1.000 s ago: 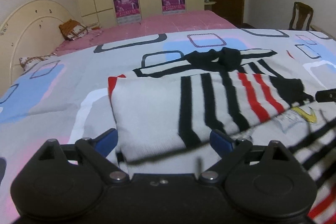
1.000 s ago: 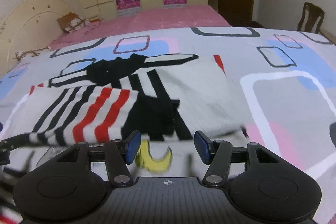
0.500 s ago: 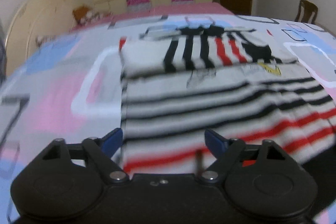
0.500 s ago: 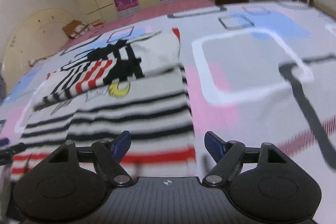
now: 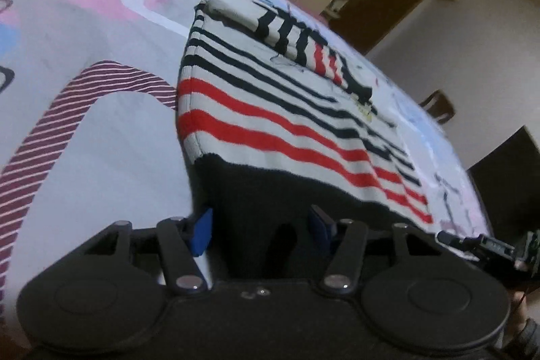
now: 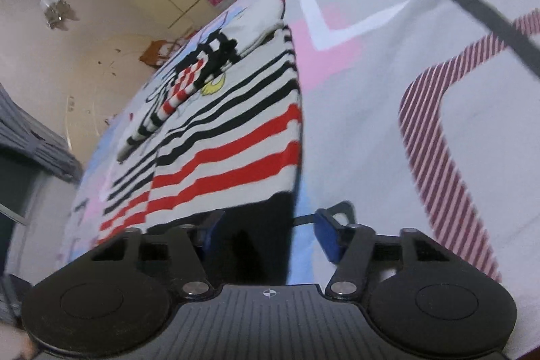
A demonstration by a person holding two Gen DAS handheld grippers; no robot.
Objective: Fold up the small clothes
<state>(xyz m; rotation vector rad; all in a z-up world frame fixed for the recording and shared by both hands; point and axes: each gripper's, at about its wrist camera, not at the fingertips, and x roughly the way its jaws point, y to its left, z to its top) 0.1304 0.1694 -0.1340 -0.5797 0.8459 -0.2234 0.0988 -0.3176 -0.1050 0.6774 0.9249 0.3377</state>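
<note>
A patterned bedsheet [image 5: 101, 130] carries the striped sweater [image 5: 270, 110]; cupboards at twelve o'clock (postered). Left gripper [image 5: 260, 225] and right gripper [image 6: 266, 235], jaws just closing, straddle its black hem ungripped. Only the right view shows a wall lamp [image 6: 55, 10].

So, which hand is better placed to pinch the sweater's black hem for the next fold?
Left, probably. Both grippers' jaws have just been closing. The black hem fills the gap of the left gripper; the right gripper only straddles the hem's corner, with bedsheet under its other pad.
</note>
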